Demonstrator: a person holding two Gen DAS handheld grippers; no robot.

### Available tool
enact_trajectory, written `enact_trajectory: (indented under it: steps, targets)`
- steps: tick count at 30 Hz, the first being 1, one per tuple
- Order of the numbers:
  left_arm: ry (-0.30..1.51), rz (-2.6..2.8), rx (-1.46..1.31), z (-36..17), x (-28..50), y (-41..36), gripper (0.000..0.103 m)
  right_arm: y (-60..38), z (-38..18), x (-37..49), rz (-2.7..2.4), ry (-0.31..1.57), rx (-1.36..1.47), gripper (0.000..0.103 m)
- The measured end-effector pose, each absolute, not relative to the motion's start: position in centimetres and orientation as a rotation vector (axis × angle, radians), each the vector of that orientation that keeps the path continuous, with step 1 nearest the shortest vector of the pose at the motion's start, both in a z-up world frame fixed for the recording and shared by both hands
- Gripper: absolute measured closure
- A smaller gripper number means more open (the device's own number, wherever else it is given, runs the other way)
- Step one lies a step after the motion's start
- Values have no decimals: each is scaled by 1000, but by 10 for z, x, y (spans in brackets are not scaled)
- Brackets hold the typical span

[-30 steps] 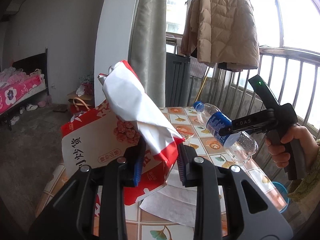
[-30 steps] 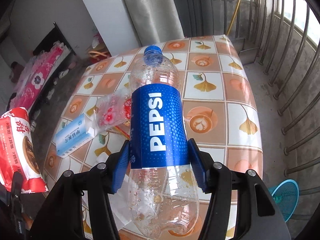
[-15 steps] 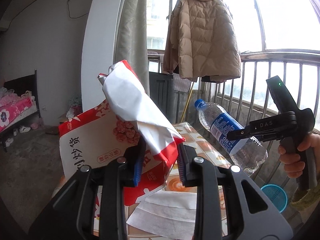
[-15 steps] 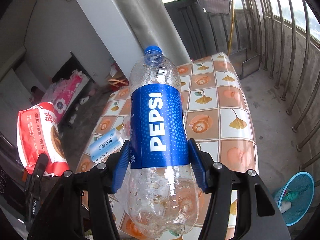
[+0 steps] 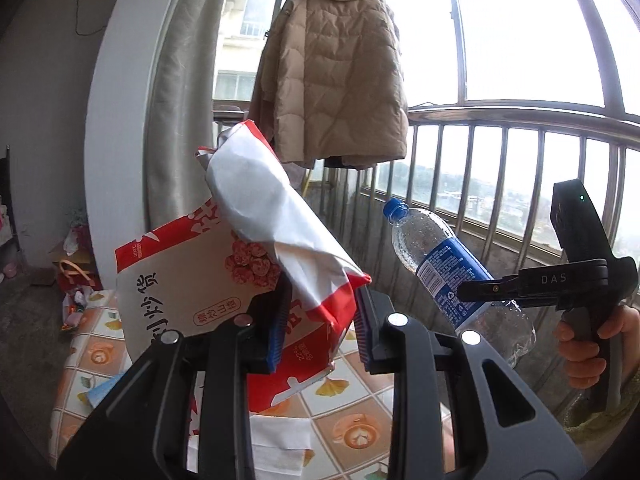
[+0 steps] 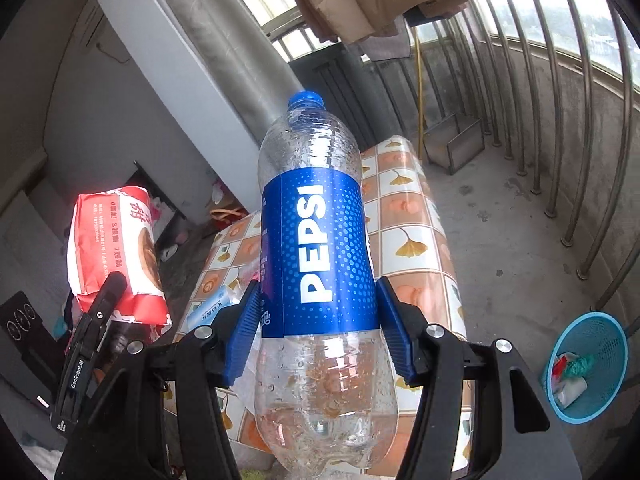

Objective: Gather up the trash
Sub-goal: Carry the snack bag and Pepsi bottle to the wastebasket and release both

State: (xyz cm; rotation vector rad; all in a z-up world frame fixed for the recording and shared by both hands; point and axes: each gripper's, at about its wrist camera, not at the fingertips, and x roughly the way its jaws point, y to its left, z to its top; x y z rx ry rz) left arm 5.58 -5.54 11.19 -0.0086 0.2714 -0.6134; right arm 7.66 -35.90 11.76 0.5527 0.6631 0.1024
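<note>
Beige padded jacket (image 5: 336, 76) hanging before the window. Grey curtain (image 5: 180, 92) beside a white pillar (image 5: 116, 128). Metal railing (image 6: 580, 120) curving around the balcony. Desk (image 6: 416, 248) covered in a leaf-and-cup patterned cloth. Concrete floor (image 6: 516, 248) alongside.

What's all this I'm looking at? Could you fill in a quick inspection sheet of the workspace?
Surface: table with a tiled ginkgo-leaf cloth.
Job's things: empty Pepsi bottle and red-and-white snack bag, both held in the air; blue mesh bin on the floor, some rubbish inside.
Clutter: small blue box and white tissue on the table.
Grippers: right gripper shut on the bottle; left gripper shut on the bag.
Cables: nothing seen.
Surroundings: balcony railing, hanging beige coat, curtain.
</note>
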Motion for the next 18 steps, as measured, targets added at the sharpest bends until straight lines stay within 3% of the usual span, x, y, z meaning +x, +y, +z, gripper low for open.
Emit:
enact_trajectory:
  steps: [18]
  targets:
    - [716, -1165, -27, 74, 83, -246, 76, -490, 35, -59, -290, 591, 892, 47]
